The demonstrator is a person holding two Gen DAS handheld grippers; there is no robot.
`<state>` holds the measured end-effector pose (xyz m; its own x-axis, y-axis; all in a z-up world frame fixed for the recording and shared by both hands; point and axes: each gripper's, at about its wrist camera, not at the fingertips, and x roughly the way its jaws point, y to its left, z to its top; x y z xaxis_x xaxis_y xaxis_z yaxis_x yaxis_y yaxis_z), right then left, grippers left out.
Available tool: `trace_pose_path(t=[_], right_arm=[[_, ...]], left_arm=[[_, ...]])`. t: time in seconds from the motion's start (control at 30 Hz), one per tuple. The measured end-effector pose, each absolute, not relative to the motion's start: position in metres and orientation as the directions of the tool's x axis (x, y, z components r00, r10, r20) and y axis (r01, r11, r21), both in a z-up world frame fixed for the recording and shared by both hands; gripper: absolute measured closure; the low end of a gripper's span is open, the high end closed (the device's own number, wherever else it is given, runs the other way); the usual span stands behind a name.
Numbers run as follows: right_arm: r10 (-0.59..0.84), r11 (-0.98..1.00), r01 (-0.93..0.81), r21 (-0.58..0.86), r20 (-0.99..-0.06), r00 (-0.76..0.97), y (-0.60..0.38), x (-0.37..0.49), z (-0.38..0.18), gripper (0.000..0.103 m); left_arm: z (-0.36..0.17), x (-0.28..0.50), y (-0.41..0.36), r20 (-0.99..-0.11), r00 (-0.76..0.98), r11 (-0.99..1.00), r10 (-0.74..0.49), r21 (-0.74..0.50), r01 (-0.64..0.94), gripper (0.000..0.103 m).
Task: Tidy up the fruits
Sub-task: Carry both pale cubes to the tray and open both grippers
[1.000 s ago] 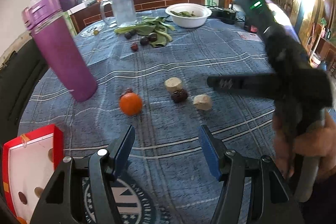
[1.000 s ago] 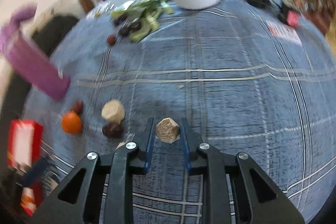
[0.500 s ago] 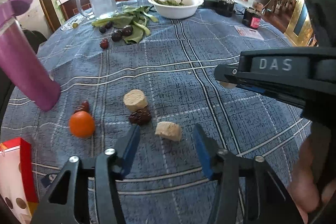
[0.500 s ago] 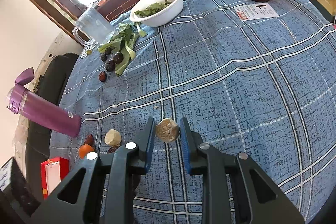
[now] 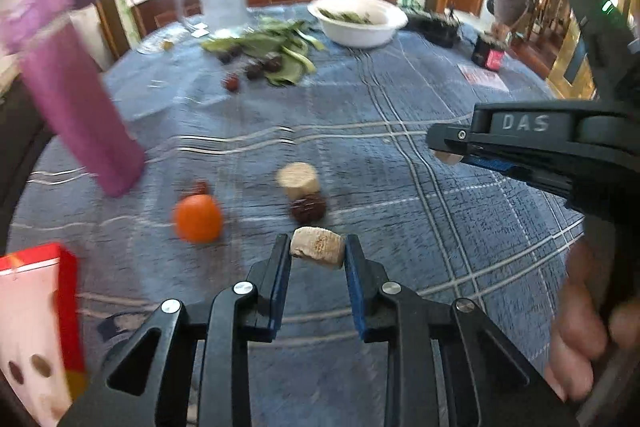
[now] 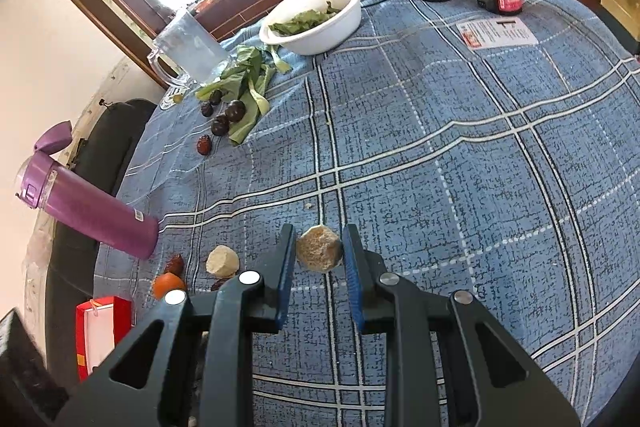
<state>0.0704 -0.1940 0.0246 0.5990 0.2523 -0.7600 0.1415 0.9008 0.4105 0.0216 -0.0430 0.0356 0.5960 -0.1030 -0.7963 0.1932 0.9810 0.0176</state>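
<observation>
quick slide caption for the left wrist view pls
Left claw shut on a tan fruit chunk above the blue plaid tablecloth, orange beside it.

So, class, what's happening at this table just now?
A person works two handheld tools over a blue checked tablecloth. The left tool is shut on a pale fruit chunk; the right tool holds another chunk. An orange, a dark fruit and a third chunk lie on the cloth.
</observation>
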Motion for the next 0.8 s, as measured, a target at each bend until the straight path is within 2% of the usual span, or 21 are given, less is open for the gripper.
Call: trace_pose_path(t=[0.23,0.5,0.57,0.7,0.8], right_arm=[[0.227,0.925,0.083,0.371,-0.714,0.662,-0.177,0.059,0.038,0.078],[0.245,0.949,-0.04,0.313,-0.649,0.72,-0.134,0.032,0.056,0.078],[0.281,0.942,-0.079,0.325,-0.641,0.715,-0.115,0.023,0.063,0.078],[0.418,0.906,-0.26,0.333,-0.613,0.671,-0.041,-0.011,0.079,0.077],[0.508,0.861,-0.386,0.332,-0.616,0.602,0.019,-0.035,0.081,0.077]], left_arm=[[0.074,-0.02,0.021,-0.724,0.689,0.996,-0.023,0.046,0.081,0.077],[0.113,-0.067,0.113,-0.63,0.765,0.991,0.134,0.092,-0.098,0.077],[0.118,-0.078,0.138,-0.61,0.771,0.983,0.182,0.111,-0.145,0.077],[0.12,-0.094,0.183,-0.585,0.765,0.962,0.269,0.123,-0.244,0.077],[0.113,-0.103,0.212,-0.594,0.743,0.945,0.309,0.108,-0.308,0.077]])
